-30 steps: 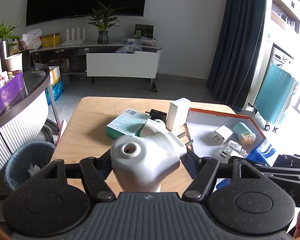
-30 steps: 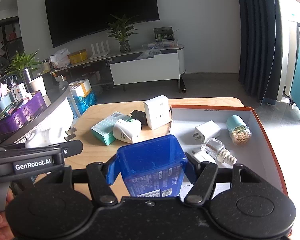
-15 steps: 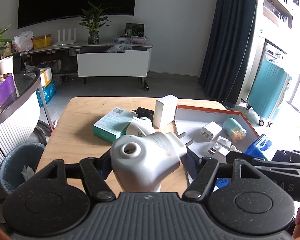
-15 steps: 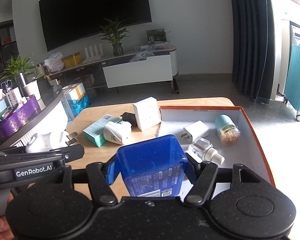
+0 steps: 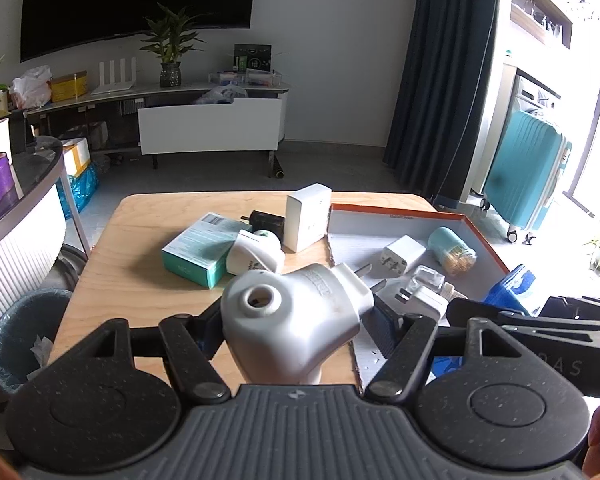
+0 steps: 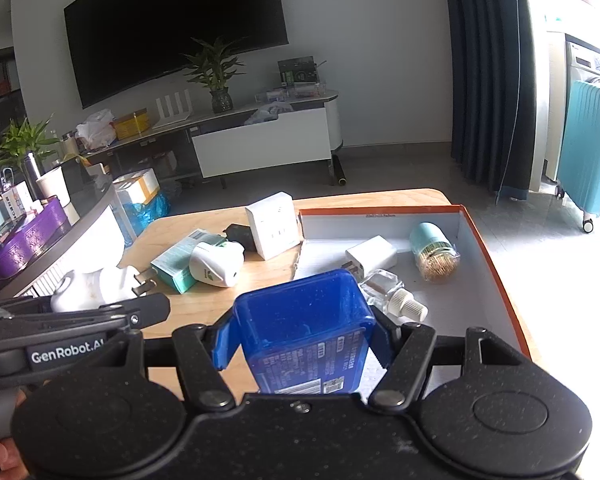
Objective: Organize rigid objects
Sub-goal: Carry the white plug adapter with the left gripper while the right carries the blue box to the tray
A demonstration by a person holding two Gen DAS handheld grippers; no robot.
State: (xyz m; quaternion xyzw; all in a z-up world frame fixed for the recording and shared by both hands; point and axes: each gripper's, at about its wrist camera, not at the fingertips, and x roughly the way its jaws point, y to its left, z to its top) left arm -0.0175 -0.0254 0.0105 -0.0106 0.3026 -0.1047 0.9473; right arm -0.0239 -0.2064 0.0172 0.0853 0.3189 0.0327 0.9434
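Between my left tongs (image 5: 296, 316) I clamped a white plug adapter (image 5: 296, 320), while my right tongs (image 6: 302, 332) gripped a blue box (image 6: 308, 328) beside them, above the bench (image 5: 140, 280).

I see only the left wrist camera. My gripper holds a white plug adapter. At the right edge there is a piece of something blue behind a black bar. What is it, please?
Observer: A blue plastic box, open at the top, clamped in the right gripper.
Operator: Does it carry any label?
Observer: Yes, a printed label with a barcode, on the side facing the camera.
Operator: And the clear thing in the tray?
Observer: A small clear bottle with a white ribbed cap, lying on its side in the white tray with the orange rim.
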